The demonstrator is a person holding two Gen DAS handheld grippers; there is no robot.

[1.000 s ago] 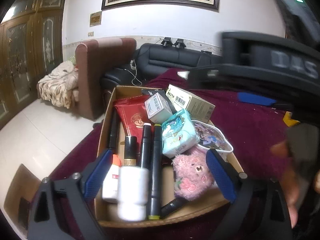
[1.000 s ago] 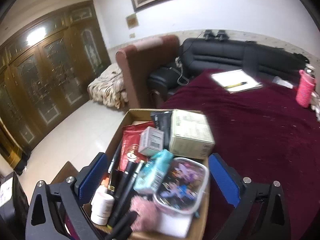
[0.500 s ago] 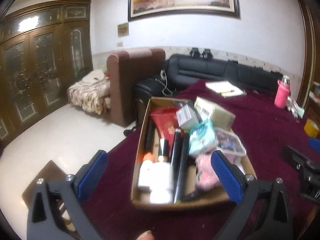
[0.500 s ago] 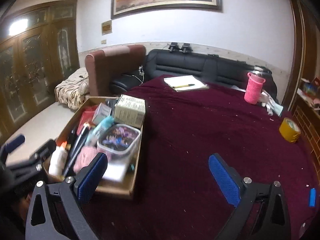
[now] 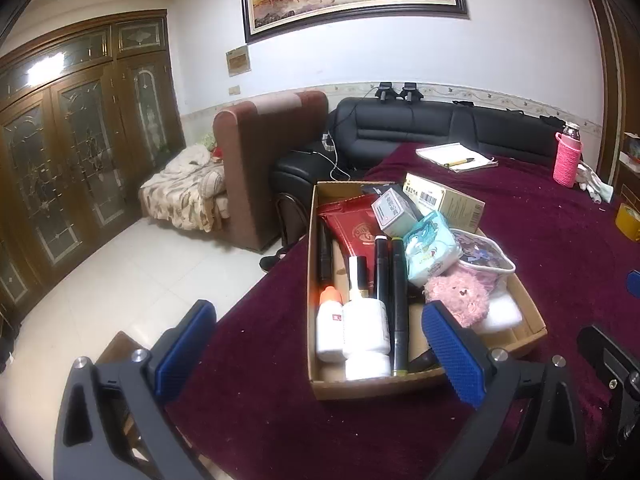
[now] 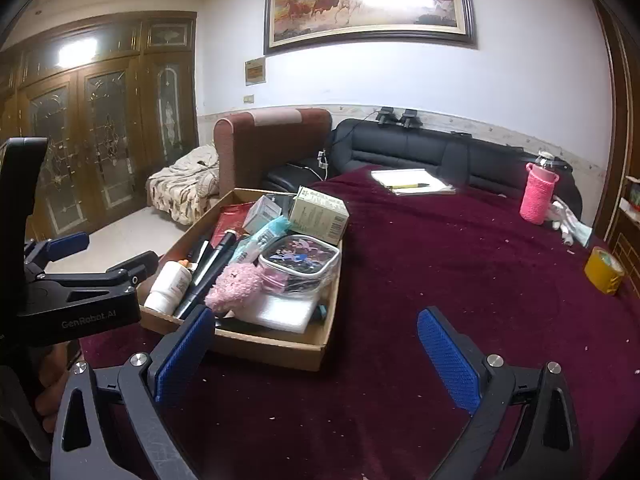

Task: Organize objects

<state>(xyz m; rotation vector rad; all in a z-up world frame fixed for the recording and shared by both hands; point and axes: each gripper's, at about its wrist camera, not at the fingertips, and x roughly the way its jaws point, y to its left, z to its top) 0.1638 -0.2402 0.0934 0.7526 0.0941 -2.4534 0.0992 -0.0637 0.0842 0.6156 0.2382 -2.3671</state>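
Cardboard box (image 5: 404, 386) overfull; lower items buried, both tools agape.

A cardboard box (image 5: 424, 386) sits on the counter (image 6: 440, 280) near its left edge. In the box, two bottles (image 5: 356, 332) lie at the near left, markers (image 5: 390, 292) just right of them, a plush toy (image 5: 458, 300) at the near right, and cartons (image 5: 444, 202) at the far end. Far across the counter lies a notepad (image 6: 412, 186); a covered bottle (image 6: 538, 196) stands far right, a tape roll (image 6: 604, 270) nearer at the right edge.
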